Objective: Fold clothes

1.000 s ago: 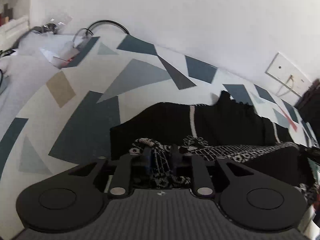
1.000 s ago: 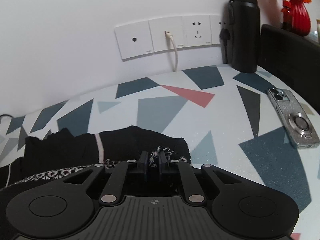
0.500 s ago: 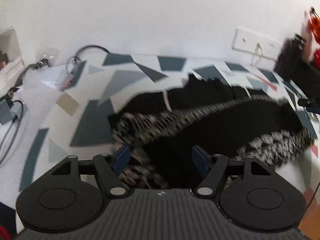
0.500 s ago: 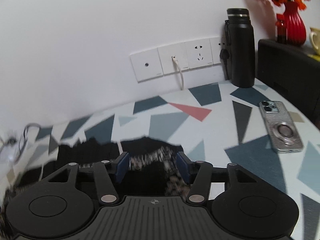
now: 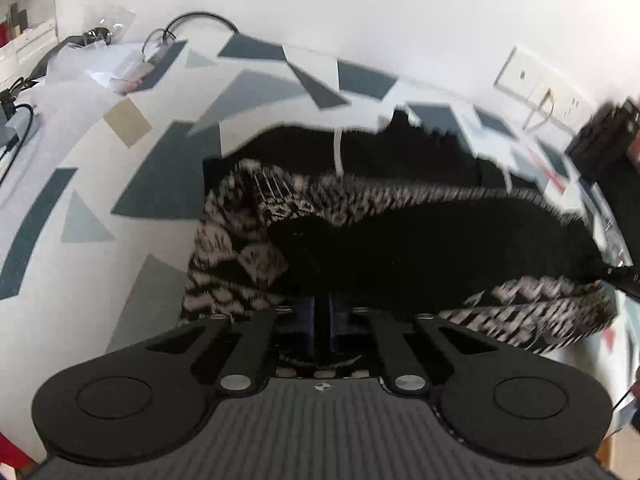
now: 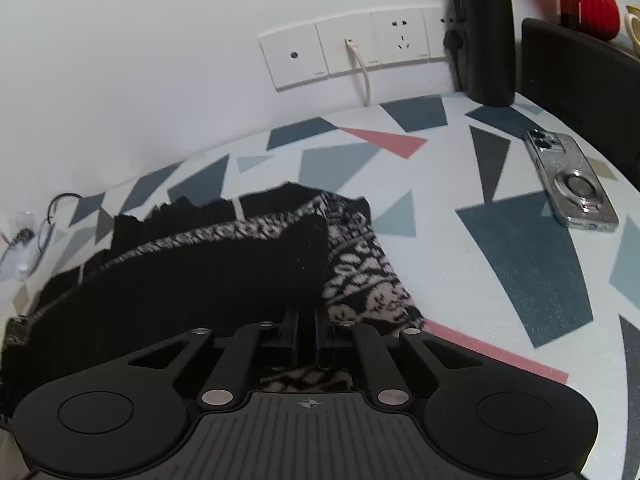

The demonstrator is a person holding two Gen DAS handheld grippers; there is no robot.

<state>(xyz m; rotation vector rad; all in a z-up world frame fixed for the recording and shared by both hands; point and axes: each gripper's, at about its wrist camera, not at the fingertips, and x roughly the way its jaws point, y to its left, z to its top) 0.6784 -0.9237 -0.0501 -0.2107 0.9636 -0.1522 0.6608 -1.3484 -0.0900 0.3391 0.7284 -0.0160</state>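
Both claws are pinched shut on the black patterned sweater: left gripper on its near hem at 6 o'clock, right gripper likewise. Garment lies across the patterned table, far edge toward 12. Risk: uneven pull skews the fold; a wide swing toward 2 o'clock could knock the phone.

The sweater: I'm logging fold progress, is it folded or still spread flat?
Partly folded. The sweater lies doubled, a black layer over its patterned band, with both the left gripper and right gripper shut on its near edge.
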